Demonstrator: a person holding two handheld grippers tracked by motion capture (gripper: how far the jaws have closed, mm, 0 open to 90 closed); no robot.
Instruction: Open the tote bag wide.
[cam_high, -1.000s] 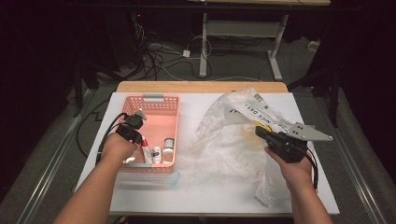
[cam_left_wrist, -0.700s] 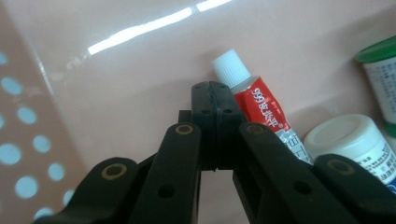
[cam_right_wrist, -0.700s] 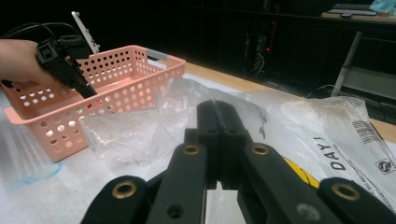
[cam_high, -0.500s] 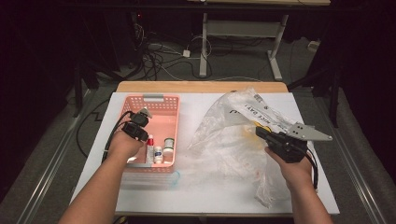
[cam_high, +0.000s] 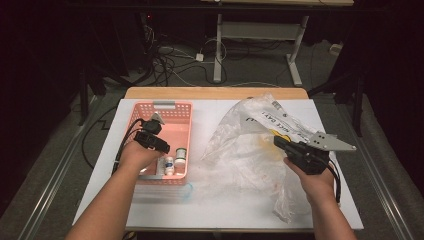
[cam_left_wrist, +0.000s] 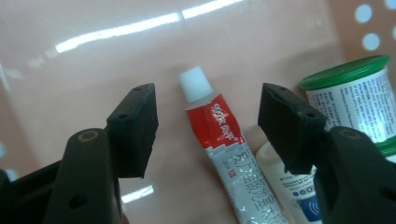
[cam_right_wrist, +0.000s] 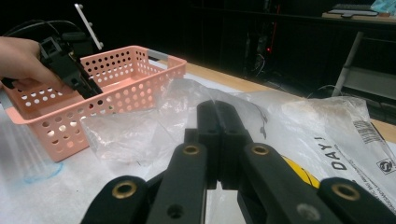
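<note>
At the left side of the desk (cam_high: 100, 200) a pink perforated basket (cam_high: 172, 109) stands, and the left gripper (cam_high: 156, 145) hangs inside it, pointing down at the basket floor. Its jaws have just been opening and now stand apart, with a small tube (cam_left_wrist: 219, 140) lying flat between them, touched by neither pad. The tube has a white cap at the far end, a red band below that and a silver printed body running back toward the camera; it lies on the glossy floor just beside a white bottle (cam_left_wrist: 285, 186) and near a green-capped bottle (cam_left_wrist: 355, 102). It looks light and soft-walled, likely to dent if squeezed hard and to slide on the smooth plastic, so the firmer shoulder at the red band just under the cap seems the best place to take hold, across its narrow width. Right of the basket, a crumpled clear plastic bag (cam_high: 250, 145) with black lettering spreads over the middle of the desk, thin, limp and slippery by the look of it. Farther right, the right gripper (cam_high: 281, 142) rests low at the bag with its jaws pressed together; the right gripper view shows the closed jaws and film around them, but I cannot tell whether any film is pinched.
</note>
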